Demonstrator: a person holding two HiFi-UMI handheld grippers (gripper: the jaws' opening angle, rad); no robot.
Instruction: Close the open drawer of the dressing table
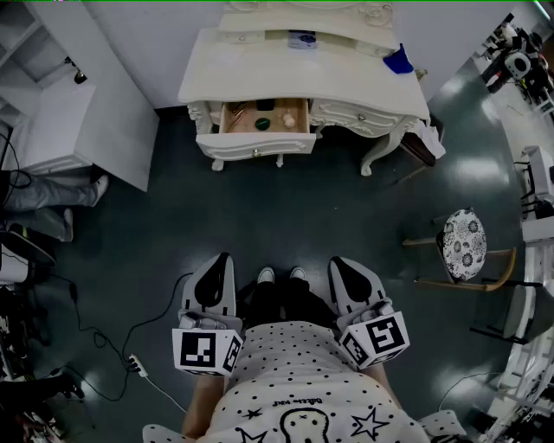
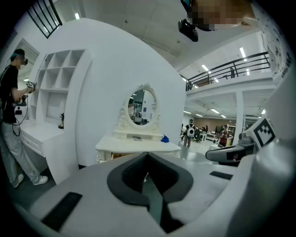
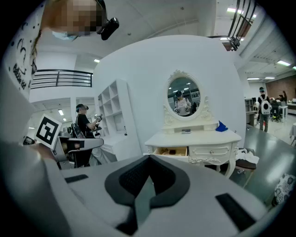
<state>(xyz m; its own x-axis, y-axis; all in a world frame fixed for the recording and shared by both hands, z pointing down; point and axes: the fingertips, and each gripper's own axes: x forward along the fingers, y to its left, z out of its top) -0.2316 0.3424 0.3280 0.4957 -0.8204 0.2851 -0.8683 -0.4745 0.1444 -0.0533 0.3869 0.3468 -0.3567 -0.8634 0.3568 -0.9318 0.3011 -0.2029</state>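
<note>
Head view: both grippers sit low by the person's body, well apart from the bench (image 1: 346, 82). Left gripper (image 1: 222, 260) has its jaws together with nothing held; right gripper (image 1: 338, 262) is likewise closed and empty. Drawer (image 1: 256, 143) stands pulled out toward the bench's picture-left end, small items inside. Risks: an off-centre push from a closed tip likely skews and jams the drawer, a hard shove could rattle the items, and the floor cable (image 1: 102, 339) could snag on approach.

mirror (image 1: 303, 10): cut by top edge | drawer (image 1: 256, 144) contents: unclear
</note>
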